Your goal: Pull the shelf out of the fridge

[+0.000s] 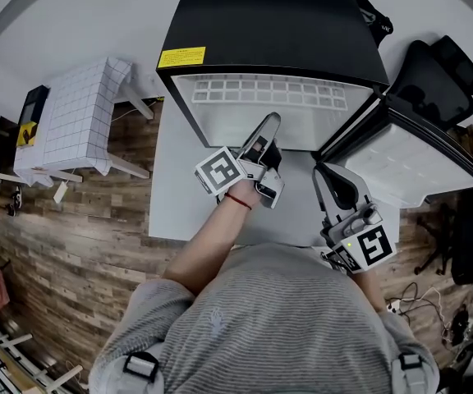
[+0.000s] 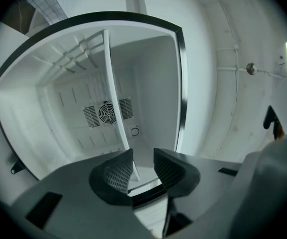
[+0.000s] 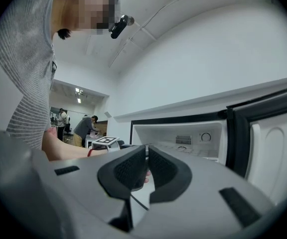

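Now left tongs [image 2: 143,154] apart, shelf [image 2: 114,96] between, fridge [image 2: 181,83] open

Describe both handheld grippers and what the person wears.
The left gripper and the right gripper each have a grey body, black textured jaws and a white cube with black square markers. The person wears a grey striped shirt and a red wristband on the left wrist.

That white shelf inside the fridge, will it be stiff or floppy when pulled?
Probably stiff: the shelf is a flat white grid spanning the fridge without sagging. Likely light, being thin and mostly openings. Gripped at one edge, it may tip once out.
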{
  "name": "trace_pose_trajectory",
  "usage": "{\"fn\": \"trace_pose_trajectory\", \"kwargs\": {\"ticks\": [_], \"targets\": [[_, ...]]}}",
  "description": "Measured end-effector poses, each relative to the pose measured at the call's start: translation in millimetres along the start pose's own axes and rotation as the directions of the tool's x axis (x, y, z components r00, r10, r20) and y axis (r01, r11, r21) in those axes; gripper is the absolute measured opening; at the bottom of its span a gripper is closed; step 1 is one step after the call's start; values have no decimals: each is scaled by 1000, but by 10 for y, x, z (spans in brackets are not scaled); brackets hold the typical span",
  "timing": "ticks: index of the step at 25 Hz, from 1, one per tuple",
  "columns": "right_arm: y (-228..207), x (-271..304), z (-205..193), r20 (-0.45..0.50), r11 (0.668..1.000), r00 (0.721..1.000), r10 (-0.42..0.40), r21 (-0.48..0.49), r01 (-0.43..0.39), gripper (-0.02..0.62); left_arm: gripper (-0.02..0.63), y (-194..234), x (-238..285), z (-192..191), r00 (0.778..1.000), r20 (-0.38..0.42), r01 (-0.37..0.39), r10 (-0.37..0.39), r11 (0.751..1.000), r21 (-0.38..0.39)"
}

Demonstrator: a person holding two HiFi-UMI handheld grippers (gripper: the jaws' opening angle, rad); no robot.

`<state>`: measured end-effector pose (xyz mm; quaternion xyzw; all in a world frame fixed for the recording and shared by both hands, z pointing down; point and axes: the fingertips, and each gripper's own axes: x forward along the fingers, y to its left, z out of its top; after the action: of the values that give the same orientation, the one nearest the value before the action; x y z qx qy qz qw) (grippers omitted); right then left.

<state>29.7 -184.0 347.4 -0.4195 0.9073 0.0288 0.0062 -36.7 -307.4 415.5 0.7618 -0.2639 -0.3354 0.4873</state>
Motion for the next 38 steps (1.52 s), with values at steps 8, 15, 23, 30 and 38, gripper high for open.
{"fn": "trace_pose_trajectory", "kwargs": {"ticks": [8, 15, 23, 30, 38], "targets": [[-131, -83, 25, -10, 1000, 1000, -19, 5, 20, 14, 115, 246, 180, 157, 993, 85, -76, 78, 997, -27], [-150, -72, 43, -6, 1000, 1000, -14, 9, 14, 14, 123, 224, 150, 120, 993, 92, -69, 76, 995, -77], [-137, -79, 34, -13, 1000, 1000, -7, 2, 7, 14, 158, 296, 173, 128, 992, 91, -81, 89, 993, -85], [-156, -124, 28, -16, 1000, 1000, -20, 7, 20, 14, 160, 368, 255, 146, 990, 94, -102, 110, 991, -85], [-184, -152, 9, -23, 999, 999, -31, 9, 31, 14, 160, 441, 390, 264, 985, 128, -100, 115, 989, -112]]}}
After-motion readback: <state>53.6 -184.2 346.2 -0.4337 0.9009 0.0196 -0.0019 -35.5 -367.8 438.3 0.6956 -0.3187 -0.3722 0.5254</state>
